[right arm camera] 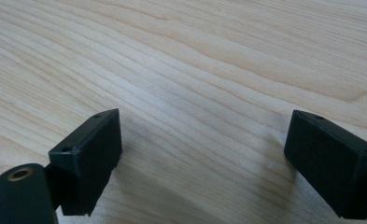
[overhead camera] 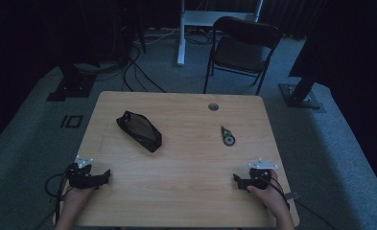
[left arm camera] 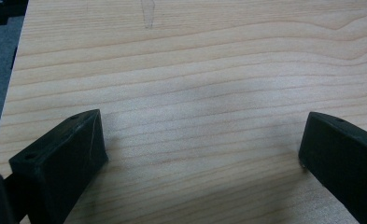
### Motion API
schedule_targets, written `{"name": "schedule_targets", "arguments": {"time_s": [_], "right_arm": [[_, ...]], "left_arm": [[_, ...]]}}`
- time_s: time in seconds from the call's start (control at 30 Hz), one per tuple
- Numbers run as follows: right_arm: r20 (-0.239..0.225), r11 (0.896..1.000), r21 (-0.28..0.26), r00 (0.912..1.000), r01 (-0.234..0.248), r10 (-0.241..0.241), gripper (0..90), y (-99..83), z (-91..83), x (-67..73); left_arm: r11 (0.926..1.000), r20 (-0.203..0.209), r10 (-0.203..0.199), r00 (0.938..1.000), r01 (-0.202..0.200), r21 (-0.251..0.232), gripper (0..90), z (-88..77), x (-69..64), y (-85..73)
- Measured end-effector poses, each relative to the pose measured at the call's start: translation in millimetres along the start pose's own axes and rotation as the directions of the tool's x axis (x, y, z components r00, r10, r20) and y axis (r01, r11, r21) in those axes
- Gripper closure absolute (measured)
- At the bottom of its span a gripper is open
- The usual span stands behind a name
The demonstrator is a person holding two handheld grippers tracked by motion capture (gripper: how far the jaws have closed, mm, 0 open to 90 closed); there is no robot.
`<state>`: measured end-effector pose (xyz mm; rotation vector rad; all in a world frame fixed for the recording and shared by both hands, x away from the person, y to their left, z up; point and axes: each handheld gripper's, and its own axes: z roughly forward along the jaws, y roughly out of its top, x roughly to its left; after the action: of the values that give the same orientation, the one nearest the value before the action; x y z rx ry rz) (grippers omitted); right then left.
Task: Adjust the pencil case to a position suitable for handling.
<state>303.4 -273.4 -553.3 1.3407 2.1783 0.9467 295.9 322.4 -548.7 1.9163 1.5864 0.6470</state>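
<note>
Here's the black pouch [overhead camera: 139, 131], long and soft-sided with rounded ends, lying flat on the left half of the pale wood-grain table [overhead camera: 186, 158]. Its long axis runs diagonally, far-left end to near-right end. Across on the right half sits a small dark tool [overhead camera: 227, 136] with a round greenish end nearest the person, its narrow tip pointing away. Left gripper [overhead camera: 103, 177] rests by the near-left edge, jaws spread wide over bare wood. Right gripper [overhead camera: 236, 180], near-right edge, jaws released too, nothing between them.
</note>
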Motion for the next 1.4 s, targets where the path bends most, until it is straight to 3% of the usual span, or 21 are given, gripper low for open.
{"name": "schedule_targets", "arguments": {"time_s": [0.3, 0.4, 0.73, 1.13, 1.4], "right_arm": [[0.007, 1.0, 0.0, 1.0, -0.005, 0.005, 11.8, 0.3, 0.0, 0.3], [0.026, 1.0, -0.001, 0.9993, -0.028, 0.028, 11.7, 1.2, 0.7, 3.2], [0.029, 1.0, -0.008, 0.9995, -0.016, 0.016, 12.9, 9.1, 7.0, 14.3], [-0.018, 1.0, -0.017, 0.9998, -0.013, 0.013, 13.1, 25.6, 18.4, 31.1], [-0.038, 0.999, -0.033, 0.9987, 0.033, -0.034, 13.1, 40.5, 25.3, 45.4]], "left_arm": [[1.0, -0.003, -0.003, 1.0, 0.003, 0.0, 0.7, 0.2, -0.2, 0.2], [1.0, -0.003, -0.004, 1.0, 0.004, -0.001, 0.7, 0.2, -0.4, 0.2], [1.0, -0.003, -0.003, 1.0, 0.003, 0.0, 0.7, 0.2, -0.3, 0.2], [1.0, -0.002, -0.002, 1.0, 0.002, 0.0, 0.7, 0.2, -0.3, 0.2], [1.0, -0.003, -0.002, 1.0, 0.002, 0.0, 0.7, 0.2, -0.3, 0.2]]}}
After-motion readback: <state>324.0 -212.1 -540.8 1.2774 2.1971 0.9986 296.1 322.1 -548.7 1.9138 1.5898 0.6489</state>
